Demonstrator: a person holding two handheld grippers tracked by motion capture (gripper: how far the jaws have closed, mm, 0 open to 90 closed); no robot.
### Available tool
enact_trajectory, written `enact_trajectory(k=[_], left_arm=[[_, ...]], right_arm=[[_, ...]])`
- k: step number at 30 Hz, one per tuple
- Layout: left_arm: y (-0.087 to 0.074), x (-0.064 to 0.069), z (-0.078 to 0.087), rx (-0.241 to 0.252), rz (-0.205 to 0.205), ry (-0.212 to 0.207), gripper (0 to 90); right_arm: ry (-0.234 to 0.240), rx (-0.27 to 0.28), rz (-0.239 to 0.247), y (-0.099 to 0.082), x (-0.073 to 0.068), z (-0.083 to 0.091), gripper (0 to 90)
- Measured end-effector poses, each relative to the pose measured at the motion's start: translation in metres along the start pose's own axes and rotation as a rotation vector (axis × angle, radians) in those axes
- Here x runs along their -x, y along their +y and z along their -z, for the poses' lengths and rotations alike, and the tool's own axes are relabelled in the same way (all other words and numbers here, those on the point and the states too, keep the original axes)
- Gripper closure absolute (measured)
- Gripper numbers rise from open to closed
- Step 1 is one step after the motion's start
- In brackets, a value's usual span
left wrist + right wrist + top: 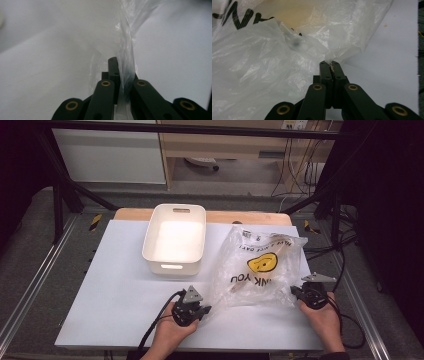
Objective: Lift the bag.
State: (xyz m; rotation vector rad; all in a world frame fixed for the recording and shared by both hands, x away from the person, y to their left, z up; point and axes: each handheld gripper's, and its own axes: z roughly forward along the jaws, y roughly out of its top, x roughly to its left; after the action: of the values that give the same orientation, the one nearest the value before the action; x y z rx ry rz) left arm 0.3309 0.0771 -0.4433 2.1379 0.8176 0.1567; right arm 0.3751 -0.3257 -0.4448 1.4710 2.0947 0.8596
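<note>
High view: clear crinkled plastic bag with yellow smiley (257, 270) lies on the white table (120, 295) beside the white plastic bin (175, 240). Left gripper view: left gripper (120, 67) clamps a bag edge. Right gripper view: right gripper (329, 65) pinches another; next, probably spread it open

The clear, crinkled thin-plastic bag with black lettering and a yellow smiley print (260, 265) looks glossy, its film creased and catching highlights. The white rectangular plastic bin with cut-out handles (174, 240), at ten o'clock from the bag, has smooth walls with a soft sheen. The bench's white sheet-like top (120, 290) is matt and even; a strip of pale bare wood (130, 214) shows at its twelve o'clock edge. The black gripper fingers (325, 68) look like matt hard plastic, with brass-coloured metal rivets.
</note>
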Motion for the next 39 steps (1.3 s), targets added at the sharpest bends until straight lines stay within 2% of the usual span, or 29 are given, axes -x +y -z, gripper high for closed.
enact_trajectory(k=[3,4,7,9,12,15,19,22,24,29,33,39], left_arm=[[0.000,0.010,0.001,0.002,0.008,-0.038,89.8],[0.000,0.013,0.002,0.002,-0.001,-0.040,89.8],[0.000,0.016,0.002,-0.001,-0.032,0.003,89.7],[-0.001,0.013,0.001,-0.001,-0.028,0.022,89.4],[-0.004,0.008,0.003,0.011,-0.025,0.049,88.2],[-0.005,0.005,0.006,0.026,-0.035,0.094,81.6],[-0.004,0.000,0.011,0.062,-0.026,0.135,67.3],[-0.002,-0.004,0.012,0.080,-0.015,0.160,56.5],[-0.001,-0.006,0.011,0.080,-0.014,0.182,48.3],[0.004,-0.009,0.012,0.100,-0.007,0.219,40.9],[0.008,-0.012,0.013,0.119,-0.008,0.224,40.1],[0.010,-0.015,0.012,0.114,-0.011,0.238,39.8]], right_arm=[[-0.015,0.005,-0.016,0.001,0.008,-0.002,90.0],[-0.016,0.005,-0.014,0.001,0.010,-0.002,90.0],[0.002,-0.001,-0.020,0.001,0.009,-0.001,90.0],[0.021,0.005,-0.008,0.001,0.003,0.004,86.0],[0.051,0.015,-0.004,-0.001,-0.007,0.013,71.9],[0.056,0.022,-0.001,-0.003,-0.017,0.020,55.1],[0.039,0.037,-0.019,-0.007,-0.022,0.027,34.7],[0.031,0.035,-0.038,-0.011,-0.023,0.029,27.2],[0.033,0.036,-0.048,-0.013,-0.022,0.030,23.1],[0.024,0.049,-0.054,-0.013,-0.024,0.034,17.0],[0.028,0.046,-0.067,-0.016,-0.027,0.039,13.0],[0.048,0.040,-0.077,-0.029,-0.028,0.044,10.5]])
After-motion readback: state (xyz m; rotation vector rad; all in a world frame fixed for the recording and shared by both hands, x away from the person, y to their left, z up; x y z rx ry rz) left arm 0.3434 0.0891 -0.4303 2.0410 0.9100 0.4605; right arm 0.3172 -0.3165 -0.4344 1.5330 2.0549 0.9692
